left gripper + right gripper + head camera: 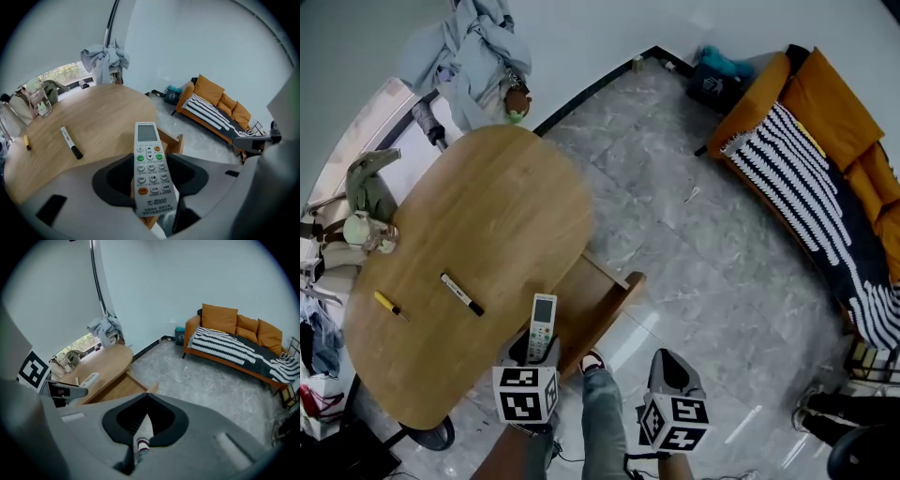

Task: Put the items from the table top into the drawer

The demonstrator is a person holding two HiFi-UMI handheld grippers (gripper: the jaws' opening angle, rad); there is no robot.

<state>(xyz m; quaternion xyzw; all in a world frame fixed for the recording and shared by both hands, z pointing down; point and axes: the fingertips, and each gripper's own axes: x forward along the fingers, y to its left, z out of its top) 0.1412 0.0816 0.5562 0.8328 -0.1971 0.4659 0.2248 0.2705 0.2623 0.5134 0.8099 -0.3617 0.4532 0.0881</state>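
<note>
Left claw clamps a slim, flat, white plastic remote.

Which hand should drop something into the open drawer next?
Left. The left gripper grips the remote control right by the open drawer. The right gripper is shut with nothing in it, off over the floor.

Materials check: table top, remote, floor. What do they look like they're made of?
Table top: wood or wood-look veneer, matte finish; warm tan with fine grain lines.
Remote: hard plastic, light grey and smooth; the coloured buttons are probably rubber.
Floor: polished stone or marble-look tile; grey veining and glossy reflections of light.
</note>
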